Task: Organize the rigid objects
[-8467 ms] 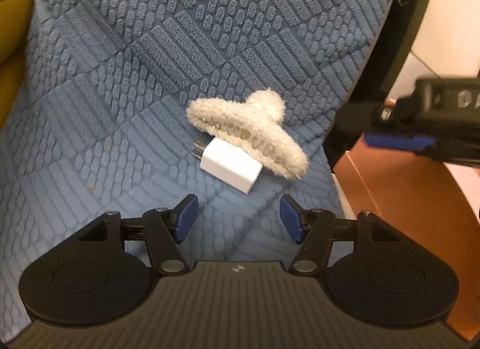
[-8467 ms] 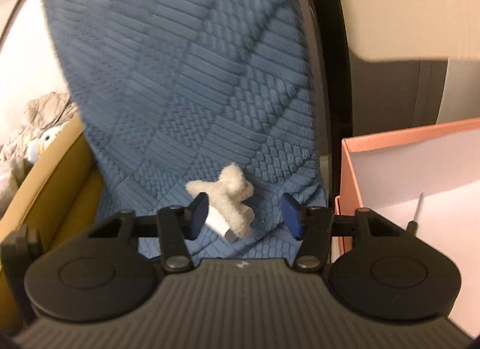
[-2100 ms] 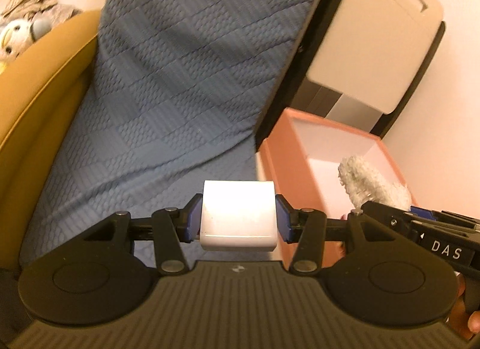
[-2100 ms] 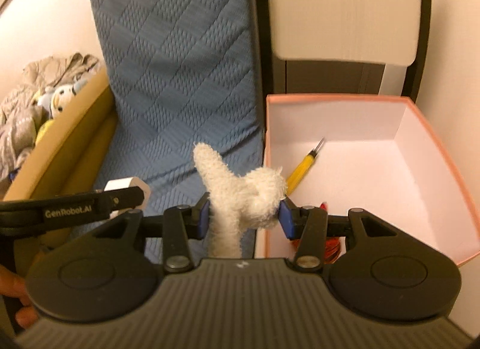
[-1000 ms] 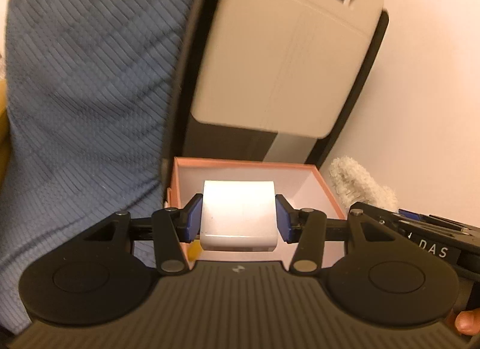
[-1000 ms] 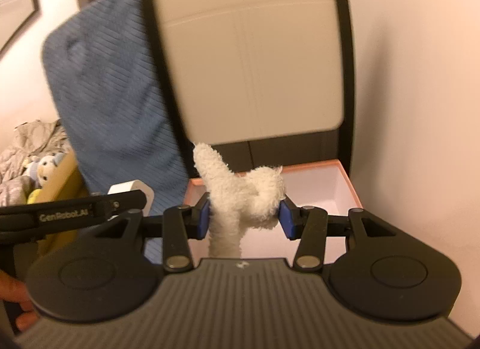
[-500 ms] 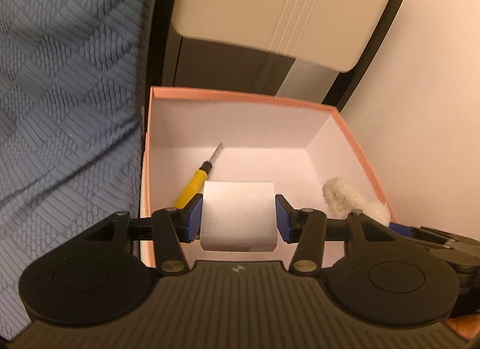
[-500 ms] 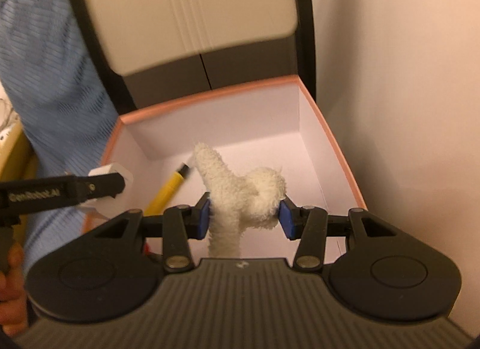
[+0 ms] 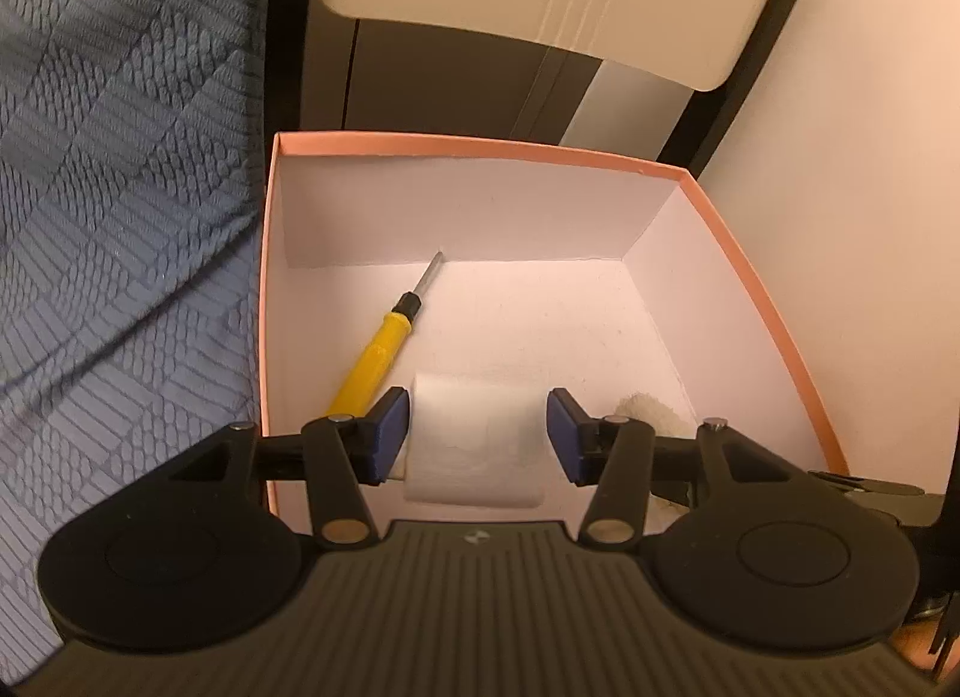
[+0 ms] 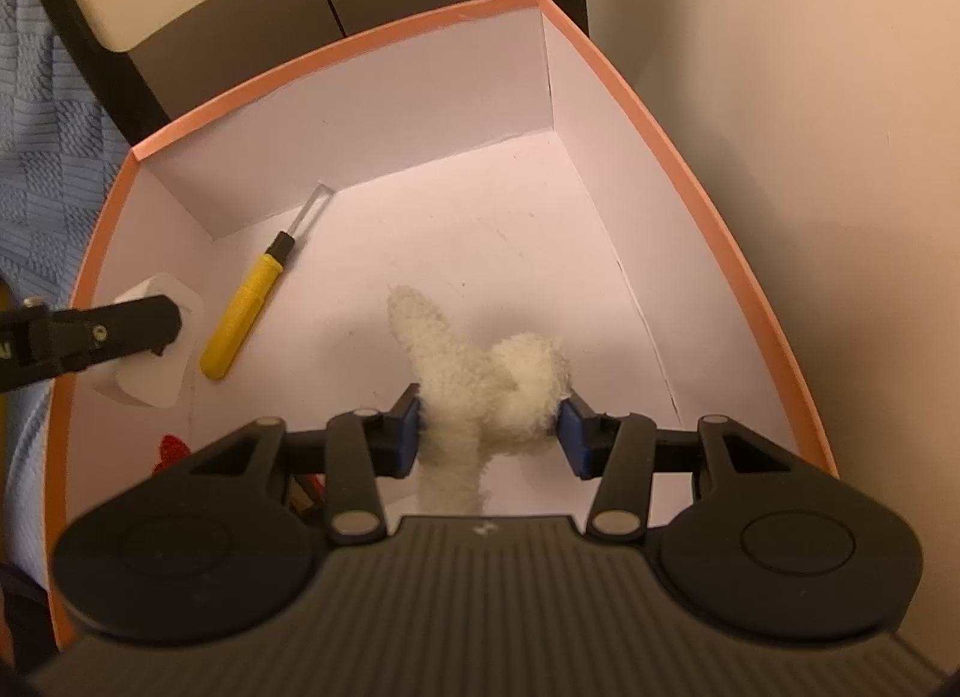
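Two handheld grippers are seen lowered into an open pink box [image 9: 774, 301] with white inner walls, set between a blue quilted cover [image 9: 120, 157] at 9 o'clock and a pale wall at 3 o'clock.

In the left wrist view, the white charger block [image 9: 477, 439] is shown between the blue pads of the left gripper [image 9: 478, 433]. The pad at 9 o'clock lies against the block, while a thin gap shows at the 3 o'clock pad; whether the block is gripped or let go cannot be told. A yellow-handled screwdriver [image 9: 375, 358] is laid on the box floor at 10 o'clock from the block, its metal tip aimed at the far wall. A tuft of the fluffy hair claw [image 9: 645, 412] is glimpsed at 3 o'clock, behind the gripper's finger.

In the right wrist view, the fluffy cream hair claw [image 10: 480, 379] is clenched between the pads of the right gripper [image 10: 489, 427], held above the box floor near its middle. The left gripper's black finger [image 10: 102, 331] and the charger block [image 10: 153, 349] are seen at 9 o'clock, just beside the screwdriver [image 10: 243, 319]. Something red [image 10: 171, 448] is partly hidden at 8 o'clock, under the gripper.
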### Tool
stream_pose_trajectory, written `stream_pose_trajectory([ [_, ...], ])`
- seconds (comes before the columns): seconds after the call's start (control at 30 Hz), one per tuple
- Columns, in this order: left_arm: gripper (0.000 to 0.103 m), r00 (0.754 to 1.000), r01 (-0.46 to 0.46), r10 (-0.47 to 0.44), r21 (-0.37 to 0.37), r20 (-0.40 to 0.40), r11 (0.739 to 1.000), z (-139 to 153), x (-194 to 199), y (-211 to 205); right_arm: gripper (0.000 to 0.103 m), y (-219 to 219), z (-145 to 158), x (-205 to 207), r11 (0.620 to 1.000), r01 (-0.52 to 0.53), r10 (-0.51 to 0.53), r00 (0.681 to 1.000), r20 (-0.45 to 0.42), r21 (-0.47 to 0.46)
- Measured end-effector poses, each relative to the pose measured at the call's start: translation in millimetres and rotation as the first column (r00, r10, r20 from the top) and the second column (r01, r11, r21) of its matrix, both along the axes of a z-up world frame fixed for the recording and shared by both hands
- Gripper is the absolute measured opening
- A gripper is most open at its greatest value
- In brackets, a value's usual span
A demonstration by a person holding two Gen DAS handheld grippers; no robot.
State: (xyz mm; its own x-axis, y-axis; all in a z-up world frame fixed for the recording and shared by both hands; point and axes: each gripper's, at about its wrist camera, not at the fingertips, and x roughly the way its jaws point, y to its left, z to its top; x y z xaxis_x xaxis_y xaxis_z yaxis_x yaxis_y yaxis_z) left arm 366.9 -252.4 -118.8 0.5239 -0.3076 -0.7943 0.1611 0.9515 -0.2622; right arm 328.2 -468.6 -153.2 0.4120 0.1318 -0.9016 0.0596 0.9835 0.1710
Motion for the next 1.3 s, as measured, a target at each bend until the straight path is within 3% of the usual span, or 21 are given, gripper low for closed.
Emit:
stream_pose_trajectory([
  [0.27,0.058,0.999,0.002,-0.002,-0.017,0.037,1.000,20,-8,5,0.053,-1,11,0,1.000,0.008,-0.008,1.000,0.006,0.007],
  [0.57,0.058,0.991,0.007,-0.003,-0.036,0.132,0.999,71,-39,21,0.053,-2,79,-26,1.000,0.024,-0.026,0.990,0.139,0.019],
  [0.9,0.058,0.969,0.020,-0.010,-0.040,0.246,0.999,130,-97,45,0.054,7,165,-81,0.999,0.031,-0.036,0.956,0.290,0.021],
  [1.3,0.059,0.949,0.025,-0.011,-0.043,0.314,0.999,158,-168,77,0.054,34,209,-162,1.000,0.029,-0.029,0.922,0.386,0.004],
])
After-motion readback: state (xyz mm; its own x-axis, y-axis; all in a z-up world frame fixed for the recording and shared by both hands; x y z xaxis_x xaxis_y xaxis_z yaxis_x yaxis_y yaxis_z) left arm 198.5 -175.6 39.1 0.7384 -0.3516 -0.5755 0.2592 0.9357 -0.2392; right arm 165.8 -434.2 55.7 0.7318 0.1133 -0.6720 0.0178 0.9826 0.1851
